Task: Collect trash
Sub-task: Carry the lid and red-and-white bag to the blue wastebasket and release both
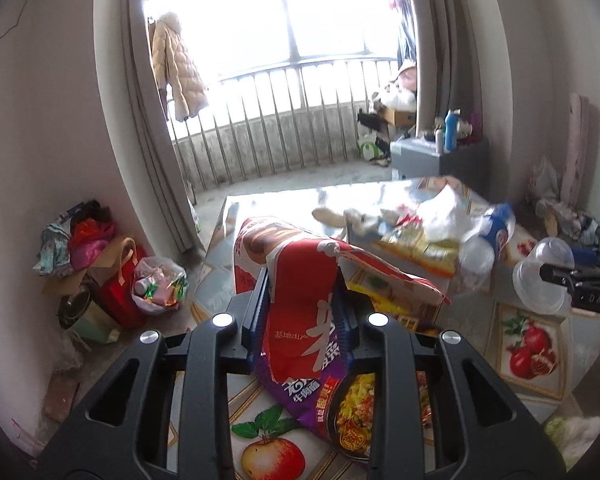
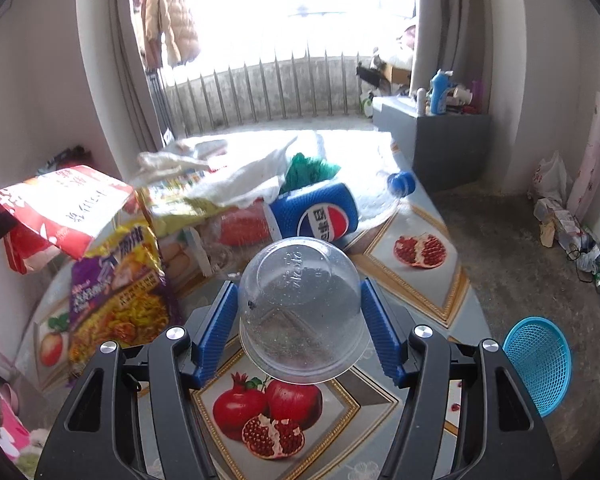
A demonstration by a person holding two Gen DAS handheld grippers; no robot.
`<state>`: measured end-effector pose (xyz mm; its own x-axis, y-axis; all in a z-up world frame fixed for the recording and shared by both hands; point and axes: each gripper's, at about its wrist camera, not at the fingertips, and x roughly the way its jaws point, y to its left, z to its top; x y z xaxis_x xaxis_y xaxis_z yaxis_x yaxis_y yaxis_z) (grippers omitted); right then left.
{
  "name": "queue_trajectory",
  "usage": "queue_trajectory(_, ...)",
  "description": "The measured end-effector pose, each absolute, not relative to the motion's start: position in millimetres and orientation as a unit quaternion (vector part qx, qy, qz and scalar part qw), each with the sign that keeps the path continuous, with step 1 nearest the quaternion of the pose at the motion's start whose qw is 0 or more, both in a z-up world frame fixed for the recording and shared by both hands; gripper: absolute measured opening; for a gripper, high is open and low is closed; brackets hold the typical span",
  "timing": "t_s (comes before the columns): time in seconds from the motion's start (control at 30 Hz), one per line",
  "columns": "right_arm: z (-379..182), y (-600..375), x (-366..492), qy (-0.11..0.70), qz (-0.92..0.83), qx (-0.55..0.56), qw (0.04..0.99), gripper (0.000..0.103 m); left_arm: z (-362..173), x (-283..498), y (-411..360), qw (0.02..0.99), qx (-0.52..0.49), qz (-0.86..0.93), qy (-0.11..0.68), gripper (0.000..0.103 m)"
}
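daylight floods through a barred balcony window (image 1: 284,92) behind a low surface (image 2: 428,292) covered in a cloth printed with pomegranates and apples. a tan coat (image 1: 178,66) hangs at the window's left side.

the left gripper (image 1: 302,292) points out over the near edge of the surface, level, its blue fingers (image 1: 256,312) pinched on a red wrapper (image 1: 300,280) that drapes over and between them and hangs clear of the cloth. a purple noodle packet (image 1: 328,404) lies right under it, partly hidden by the wrapper.

the right gripper (image 2: 300,308) reaches in from the other side, tilted slightly down, its fingers (image 2: 220,328) pressed against the sides of a clear cup (image 2: 300,312), held bottom-forward above a pomegranate print. from the left wrist view the same cup (image 1: 540,280) shows at the far right with the gripper's black tip against it.

ahead of the cup a pepsi bottle (image 2: 324,216) lies on its side, cap (image 2: 400,182) toward the window. beside it sits a heap of white plastic (image 2: 236,176), yellow packets (image 2: 188,204) and something green (image 2: 308,170), perhaps a bag; the glare makes it hard to tell.

on the floor to the right stands a blue basket (image 2: 540,364), well apart from the cup. a grey cabinet (image 2: 432,140) with bottles stands by the curtain. on the floor left of the surface, a tied bag of litter (image 1: 160,284) leans on a red box (image 1: 120,280).
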<state>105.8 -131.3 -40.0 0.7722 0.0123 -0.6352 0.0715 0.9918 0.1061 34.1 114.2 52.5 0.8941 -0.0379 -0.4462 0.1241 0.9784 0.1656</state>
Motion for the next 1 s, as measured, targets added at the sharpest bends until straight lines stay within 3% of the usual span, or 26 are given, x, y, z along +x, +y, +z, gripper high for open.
queue_trajectory(0.47,-1,-188,52,0.252,-0.070,0.140,0.955,0.062,118,29,41,0.964,0.103,-0.177,0.170,0.027)
queue_trajectory(0.73,1,-268,6,0.225,-0.170,0.186,0.941,0.062,116,49,-70,0.929,0.107,-0.305,0.181,0.027)
queue_trajectory(1.0,-20,-382,-51,0.205,-0.306,0.258,0.893,0.062,77,89,-232,0.849,0.116,-0.438,0.271,0.027)
